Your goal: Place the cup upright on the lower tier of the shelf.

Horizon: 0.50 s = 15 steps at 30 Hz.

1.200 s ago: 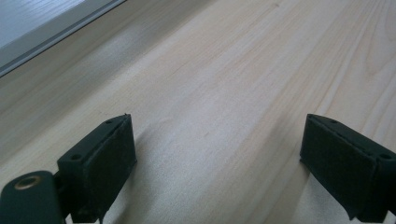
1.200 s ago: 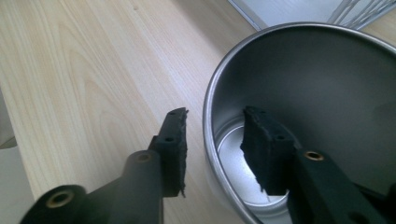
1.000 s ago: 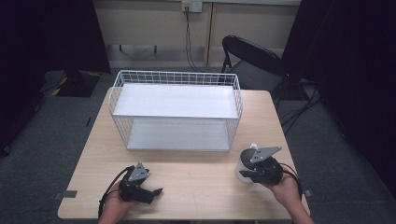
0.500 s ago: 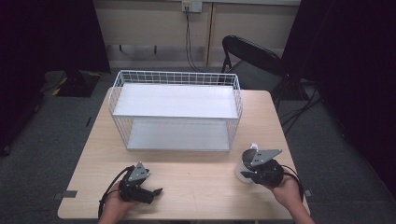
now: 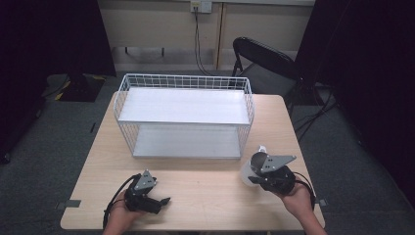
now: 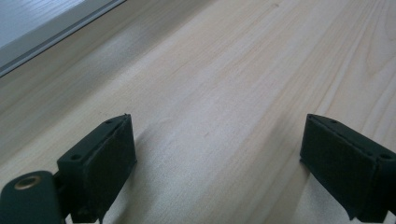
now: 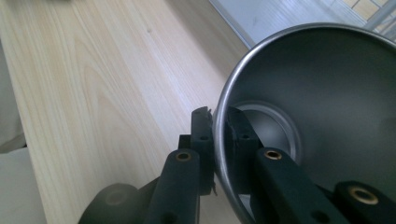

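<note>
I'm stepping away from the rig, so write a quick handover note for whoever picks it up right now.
Right gripper: shut on the wall of the metal cup, one jaw inside, one outside; its jaws have just closed on it. In the high view the cup sits at the table's right front, in front of the wire shelf rack.
Left gripper: open, nothing between its jaws, low over bare tabletop at the left front.
Done: cup gripped.
Left: probably lift it and set it on the rack; both shelves look bare.
</note>
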Motion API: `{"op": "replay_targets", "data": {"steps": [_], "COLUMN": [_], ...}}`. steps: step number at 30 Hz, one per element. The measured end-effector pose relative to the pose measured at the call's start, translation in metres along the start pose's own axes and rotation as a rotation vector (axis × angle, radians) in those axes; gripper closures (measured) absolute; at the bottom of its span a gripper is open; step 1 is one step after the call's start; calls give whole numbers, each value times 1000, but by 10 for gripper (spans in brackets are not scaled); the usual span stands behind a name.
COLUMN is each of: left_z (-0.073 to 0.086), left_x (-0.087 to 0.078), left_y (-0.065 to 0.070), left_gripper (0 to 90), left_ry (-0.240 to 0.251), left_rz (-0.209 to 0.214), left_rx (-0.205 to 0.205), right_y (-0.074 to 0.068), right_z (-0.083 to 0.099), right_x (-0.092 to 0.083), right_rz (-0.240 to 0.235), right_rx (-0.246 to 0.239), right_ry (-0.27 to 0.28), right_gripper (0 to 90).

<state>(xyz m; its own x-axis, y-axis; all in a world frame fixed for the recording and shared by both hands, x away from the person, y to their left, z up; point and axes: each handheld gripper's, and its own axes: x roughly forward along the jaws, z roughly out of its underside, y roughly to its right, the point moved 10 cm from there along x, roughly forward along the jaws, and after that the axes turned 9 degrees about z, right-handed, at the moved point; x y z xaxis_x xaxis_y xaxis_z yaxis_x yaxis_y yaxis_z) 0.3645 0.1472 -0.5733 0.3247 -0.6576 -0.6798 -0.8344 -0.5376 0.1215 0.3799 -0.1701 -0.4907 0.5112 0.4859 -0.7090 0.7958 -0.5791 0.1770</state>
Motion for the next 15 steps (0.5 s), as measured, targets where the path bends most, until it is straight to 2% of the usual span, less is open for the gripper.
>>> {"op": "replay_targets", "data": {"steps": [15], "left_z": [0], "left_x": [0], "left_y": [0], "left_gripper": [97], "left_ry": [0], "left_rz": [0], "left_rx": [0], "right_y": [-8], "right_z": [-16], "right_x": [2], "right_rz": [-31], "right_rx": [6], "right_ry": [25], "right_gripper": [836]}}
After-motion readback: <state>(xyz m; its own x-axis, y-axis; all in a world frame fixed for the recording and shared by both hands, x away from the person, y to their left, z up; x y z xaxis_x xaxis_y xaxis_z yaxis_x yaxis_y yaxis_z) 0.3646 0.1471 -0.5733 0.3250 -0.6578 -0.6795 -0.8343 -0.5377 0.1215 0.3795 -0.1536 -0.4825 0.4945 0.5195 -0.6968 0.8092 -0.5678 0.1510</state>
